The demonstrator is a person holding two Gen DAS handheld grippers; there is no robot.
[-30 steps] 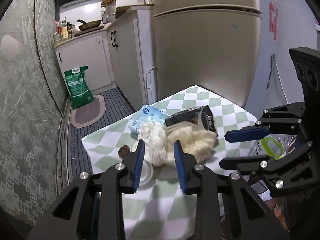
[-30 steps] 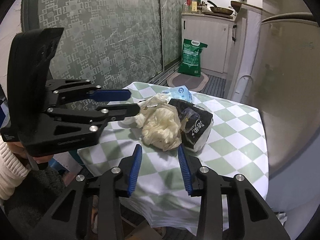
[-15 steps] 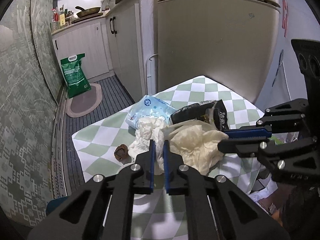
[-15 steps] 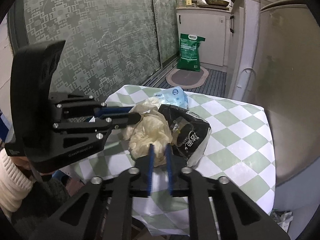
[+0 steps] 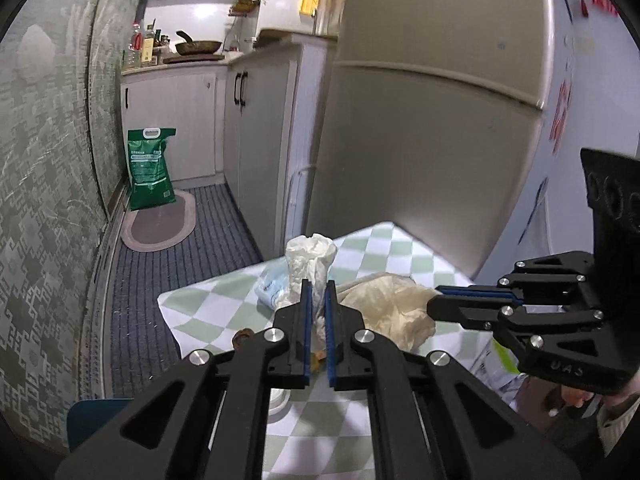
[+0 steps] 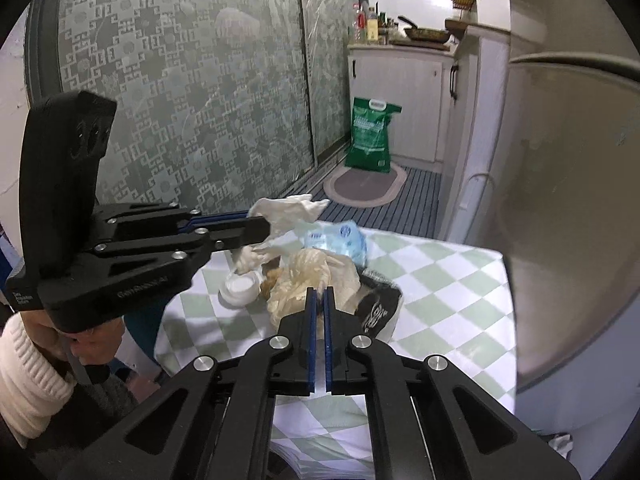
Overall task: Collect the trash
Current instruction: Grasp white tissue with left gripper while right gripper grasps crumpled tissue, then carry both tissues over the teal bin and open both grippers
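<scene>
Left gripper: clenched on white crumpled paper, raised off checkered table, probably for carrying off.
Right gripper: clamped on cream plastic bag, beside black packet.

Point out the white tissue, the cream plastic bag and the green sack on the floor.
white tissue [image 5: 310,258], left wrist view, its upper crumpled end above the fingers.
cream plastic bag [image 6: 304,276], right wrist view, its bunched middle.
green sack [image 5: 149,168], left wrist view, its printed front.
</scene>
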